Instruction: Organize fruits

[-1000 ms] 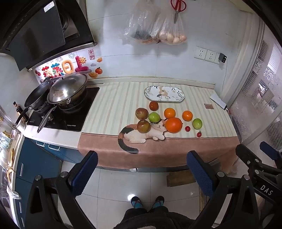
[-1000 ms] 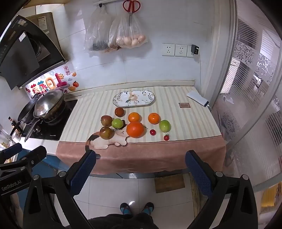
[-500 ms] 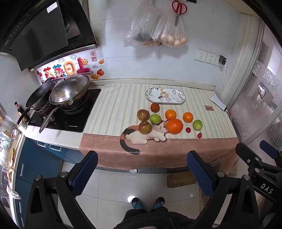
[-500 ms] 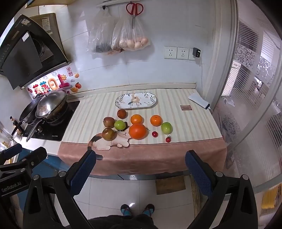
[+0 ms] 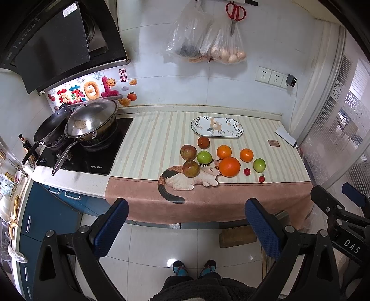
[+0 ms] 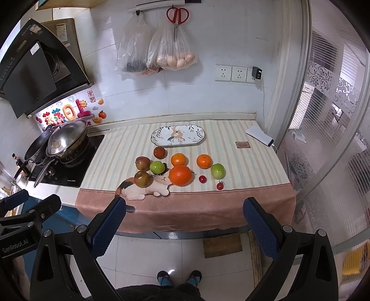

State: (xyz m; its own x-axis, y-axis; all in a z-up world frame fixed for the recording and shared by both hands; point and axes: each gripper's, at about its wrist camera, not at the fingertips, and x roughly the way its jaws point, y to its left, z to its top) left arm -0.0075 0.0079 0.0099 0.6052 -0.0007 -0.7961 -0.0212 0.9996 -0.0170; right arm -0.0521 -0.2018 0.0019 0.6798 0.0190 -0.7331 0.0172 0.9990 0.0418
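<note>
Several fruits lie on a striped counter cloth: a big orange (image 5: 229,166) (image 6: 180,175), two smaller oranges, two green apples (image 5: 204,157), three reddish-brown fruits (image 5: 191,168), and two cherry tomatoes (image 6: 220,185). An oval patterned plate (image 5: 217,127) (image 6: 178,135) sits empty behind them. My left gripper (image 5: 185,228) and right gripper (image 6: 183,225) are both open and empty, held well in front of the counter over the floor.
A stove with a lidded wok (image 5: 91,120) and a pan stands at the left. Bags and scissors (image 6: 177,17) hang on the wall. A white power bank (image 6: 260,136) and a small brown coaster (image 6: 242,145) lie at the counter's right. A glass door is at the right.
Both views have shifted slightly; the counter and fruits sit a little lower and closer in frame. The fruits have not moved. Both grippers stay open.
</note>
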